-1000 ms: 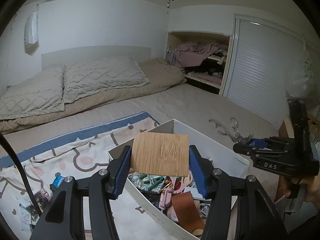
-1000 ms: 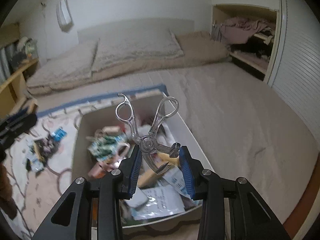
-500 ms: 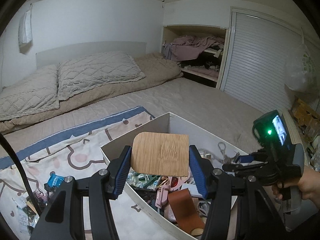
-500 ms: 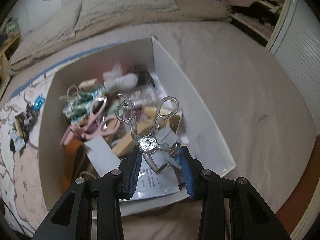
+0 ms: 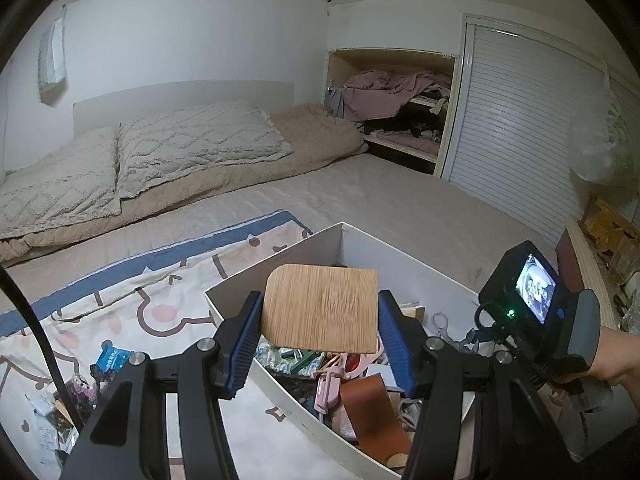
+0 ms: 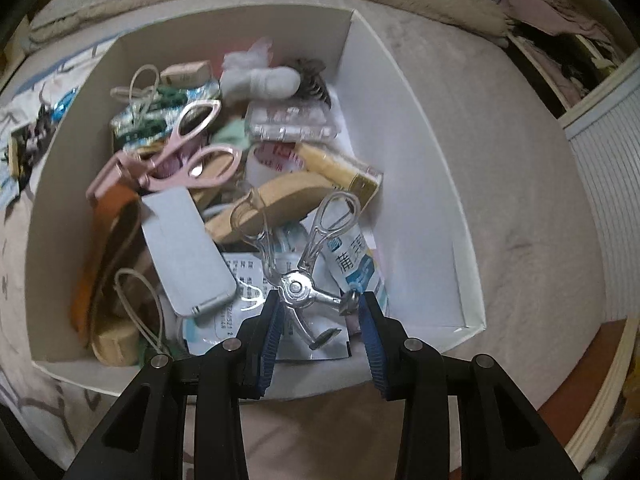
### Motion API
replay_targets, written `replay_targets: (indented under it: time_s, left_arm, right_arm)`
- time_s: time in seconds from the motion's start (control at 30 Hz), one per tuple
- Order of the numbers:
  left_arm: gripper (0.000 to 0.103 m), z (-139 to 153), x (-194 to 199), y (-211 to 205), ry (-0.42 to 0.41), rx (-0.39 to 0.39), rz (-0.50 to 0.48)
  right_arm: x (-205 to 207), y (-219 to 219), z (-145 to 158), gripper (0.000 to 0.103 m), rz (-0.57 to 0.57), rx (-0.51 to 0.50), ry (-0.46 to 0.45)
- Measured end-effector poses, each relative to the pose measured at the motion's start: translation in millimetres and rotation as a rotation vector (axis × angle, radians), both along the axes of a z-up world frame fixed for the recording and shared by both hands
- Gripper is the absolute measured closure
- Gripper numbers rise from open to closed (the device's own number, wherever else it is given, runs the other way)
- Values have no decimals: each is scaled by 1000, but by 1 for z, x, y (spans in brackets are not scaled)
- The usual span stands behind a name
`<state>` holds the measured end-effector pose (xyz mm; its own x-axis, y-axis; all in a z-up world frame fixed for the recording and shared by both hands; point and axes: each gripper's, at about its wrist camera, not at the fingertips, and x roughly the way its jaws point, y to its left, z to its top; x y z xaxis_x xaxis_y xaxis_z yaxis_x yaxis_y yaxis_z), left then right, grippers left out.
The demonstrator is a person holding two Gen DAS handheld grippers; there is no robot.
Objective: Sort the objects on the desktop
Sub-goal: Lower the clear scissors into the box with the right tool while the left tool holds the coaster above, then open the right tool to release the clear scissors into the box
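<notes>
Box (image 6: pixel 404 128), white and open-topped, sat on the bed (image 5: pixel 380 200), crammed with small things: pink scissors (image 6: pixel 188 152), a grey case (image 6: pixel 184 248), a tan strap (image 6: pixel 100 240), printed packets (image 6: pixel 352 260), a clear blister pack (image 6: pixel 292 122) and a white fluffy wad (image 6: pixel 260 76). Over its near right corner the right hand-held gripper (image 6: pixel 320 320) pointed steeply down, its blue pads clamped on the lower end of a metal eyelash curler (image 6: pixel 296 280), whose two finger loops stood up above the packets. In the left wrist view the left hand-held gripper (image 5: pixel 320 344) was closed on a thin wooden board (image 5: pixel 320 308) with one rounded corner, held flat-faced toward the camera above the box's near left wall. To its right a person's hand (image 5: pixel 612 360) gripped the handle of the other tool, whose small screen glowed. Left of the box a patterned blanket (image 5: pixel 160 292) with a blue border carried a scatter of small packets (image 5: pixel 114 358). Beyond lay two quilted pillows (image 5: pixel 192 140) on a beige cover, then an open closet (image 5: pixel 392 100) with heaped clothes beside a slatted door (image 5: pixel 520 128).
</notes>
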<state>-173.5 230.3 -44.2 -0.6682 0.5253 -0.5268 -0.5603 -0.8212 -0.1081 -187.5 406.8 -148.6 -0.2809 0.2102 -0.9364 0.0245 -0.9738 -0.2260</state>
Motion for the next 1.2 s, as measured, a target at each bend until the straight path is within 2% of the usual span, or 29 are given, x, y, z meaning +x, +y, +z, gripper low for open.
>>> replay_targets:
  time_s: [0.27, 0.47, 0.8, 0.93, 1.07, 1.2]
  left_arm:
    - [47, -7, 0, 5, -6, -25, -12]
    - [47, -12, 1, 10, -12, -38, -24]
    - [47, -18, -3, 17, -37, -43, -22]
    - [47, -20, -3, 21, -41, -46, -27]
    - [47, -22, -3, 25, -46, -51, -33]
    - [47, -24, -1, 30, -49, -56, -44]
  right_arm:
    - [-4, 4, -2, 64, -25, 45, -6]
    - [-5, 13, -4, 64, -60, 29, -21]
    - [3, 24, 7, 64, -85, 68, 11]
    - [3, 27, 12, 64, -94, 50, 30]
    - [1, 21, 13, 64, -76, 119, 47]
    - [4, 19, 14, 64, -70, 58, 43]
